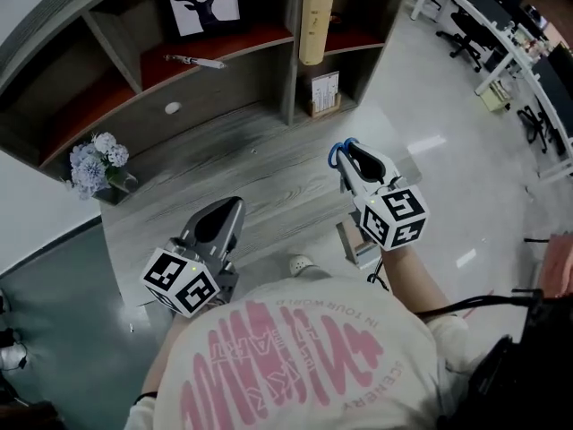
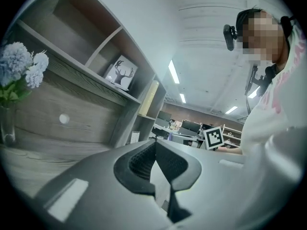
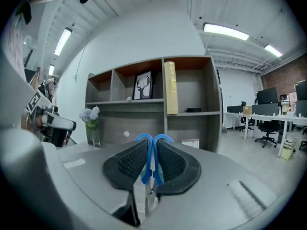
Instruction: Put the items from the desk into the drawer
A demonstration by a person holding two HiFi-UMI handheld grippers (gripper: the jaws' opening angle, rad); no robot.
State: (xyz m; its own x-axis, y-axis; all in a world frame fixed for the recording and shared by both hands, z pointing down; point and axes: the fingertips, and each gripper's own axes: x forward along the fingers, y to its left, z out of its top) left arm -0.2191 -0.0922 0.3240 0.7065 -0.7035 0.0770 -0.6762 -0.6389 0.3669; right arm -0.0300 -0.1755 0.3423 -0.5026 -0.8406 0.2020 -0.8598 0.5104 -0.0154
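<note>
Holding the scissors (image 3: 152, 143) by the handles, the right gripper (image 3: 152, 155) has its jaws narrow, with the pads pressing both blue loops, probably so that the blades stay together and point back. In the head view the scissors are above the grey desk (image 1: 269, 164), right of centre. The loops are bright blue and the blades are thin grey metal. The left gripper (image 2: 154, 159) has its jaws together and nothing between them. The panel with a white knob (image 1: 172, 108), upper left, is likely the drawer, and it looks closed.
</note>
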